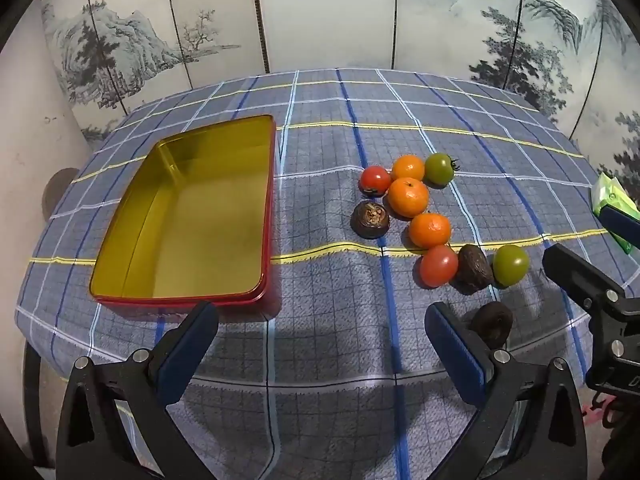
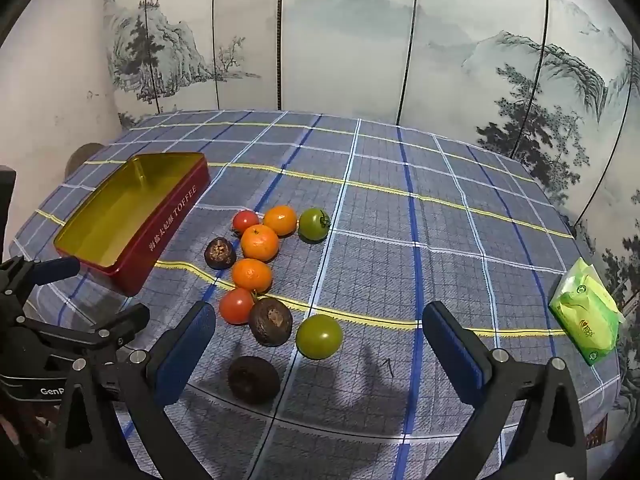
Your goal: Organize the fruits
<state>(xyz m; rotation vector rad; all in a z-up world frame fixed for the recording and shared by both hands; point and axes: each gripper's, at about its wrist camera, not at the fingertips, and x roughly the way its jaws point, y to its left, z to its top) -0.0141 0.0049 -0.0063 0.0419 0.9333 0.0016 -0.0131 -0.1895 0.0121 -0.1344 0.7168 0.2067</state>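
Note:
A red tin [image 1: 188, 216] with a gold, empty inside lies on the left of the checked tablecloth; it also shows in the right wrist view [image 2: 132, 216]. A cluster of fruit lies to its right: three oranges [image 1: 408, 197], two red tomatoes [image 1: 438, 266], two green tomatoes [image 1: 510, 265] and three dark brown fruits [image 1: 370, 219]. My left gripper [image 1: 322, 338] is open and empty above the table's near edge. My right gripper [image 2: 320, 346] is open and empty, with a green tomato [image 2: 319, 336] and a dark fruit [image 2: 253, 378] between its fingers' lines.
A green tissue pack [image 2: 586, 312] lies at the table's right edge. A painted folding screen [image 1: 320, 16] stands behind the round table. The right gripper's body [image 1: 592, 292] shows at the right of the left wrist view.

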